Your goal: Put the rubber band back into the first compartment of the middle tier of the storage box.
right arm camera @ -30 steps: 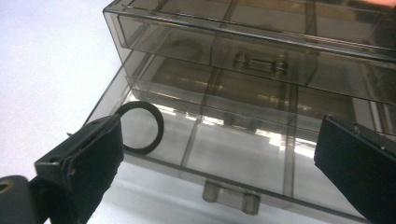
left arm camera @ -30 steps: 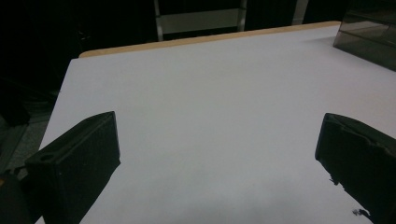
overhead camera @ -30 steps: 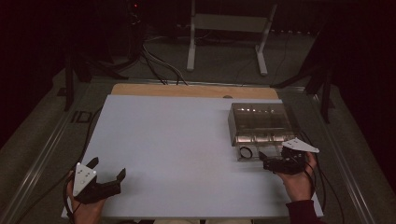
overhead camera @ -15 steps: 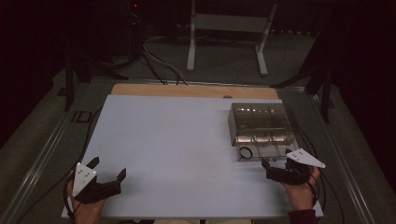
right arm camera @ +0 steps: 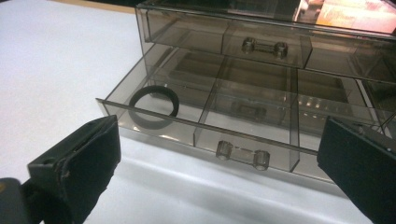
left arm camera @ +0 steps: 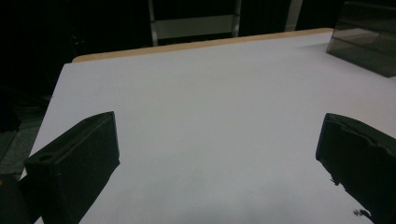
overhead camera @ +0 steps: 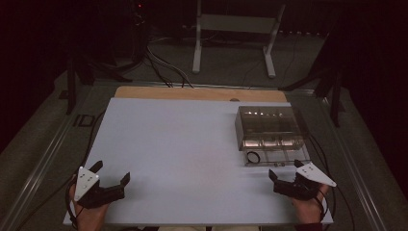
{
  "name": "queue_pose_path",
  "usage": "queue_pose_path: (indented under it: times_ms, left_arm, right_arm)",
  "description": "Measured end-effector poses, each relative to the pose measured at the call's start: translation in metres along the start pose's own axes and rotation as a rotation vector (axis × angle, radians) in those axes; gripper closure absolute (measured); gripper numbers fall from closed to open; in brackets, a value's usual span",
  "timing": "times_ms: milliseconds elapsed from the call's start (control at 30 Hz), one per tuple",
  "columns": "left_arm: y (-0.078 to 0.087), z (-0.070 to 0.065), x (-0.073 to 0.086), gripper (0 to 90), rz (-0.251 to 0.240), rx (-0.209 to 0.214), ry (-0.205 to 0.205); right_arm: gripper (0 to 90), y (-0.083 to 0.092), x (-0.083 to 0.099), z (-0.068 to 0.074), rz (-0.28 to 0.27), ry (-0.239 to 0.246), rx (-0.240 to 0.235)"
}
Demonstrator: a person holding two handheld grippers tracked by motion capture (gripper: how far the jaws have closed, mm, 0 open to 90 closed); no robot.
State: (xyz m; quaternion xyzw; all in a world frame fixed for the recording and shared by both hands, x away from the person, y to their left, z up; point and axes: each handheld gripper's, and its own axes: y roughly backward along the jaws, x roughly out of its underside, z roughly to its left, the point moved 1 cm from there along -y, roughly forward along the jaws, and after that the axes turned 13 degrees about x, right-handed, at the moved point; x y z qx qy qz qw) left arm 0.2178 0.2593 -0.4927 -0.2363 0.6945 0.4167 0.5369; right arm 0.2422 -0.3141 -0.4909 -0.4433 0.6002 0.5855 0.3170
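A smoky clear organiser box [overhead camera: 269,126] stands at the right of the white table [overhead camera: 183,154]. Its bottom drawer [right arm camera: 243,119] is pulled out, and a black ring [right arm camera: 154,107] lies in the drawer's left compartment; the same ring [overhead camera: 253,157] appears in the high view. My right gripper [overhead camera: 285,172] is open just in front of the drawer, its jaws wide apart and empty, facing the drawer handle [right arm camera: 243,154]. At the table's near left corner my left gripper [overhead camera: 111,173] is open, holding nothing, over bare table.
The box's upper drawer [right arm camera: 252,39] is closed, with its own handle. A wooden strip [overhead camera: 197,93] borders the table's far edge. Beyond it, a white stand [overhead camera: 235,29] and cables [overhead camera: 163,65] sit on the dark floor. The box corner [left arm camera: 369,39] shows far right of the left gripper.
My right gripper has drawn back toward the near edge, away from the drawer, with its jaws open. The left gripper has stayed put.
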Motion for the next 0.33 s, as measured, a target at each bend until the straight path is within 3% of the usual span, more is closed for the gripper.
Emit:
queue_pose_path:
  times_ms: [333]
  left_arm:
    - [-0.0014,0.0010,0.0006,0.3,0.008,-0.004,0.004]
  right_arm:
    - [0.0,0.0044,0.0093,0.0024,-0.014,0.007,0.007]
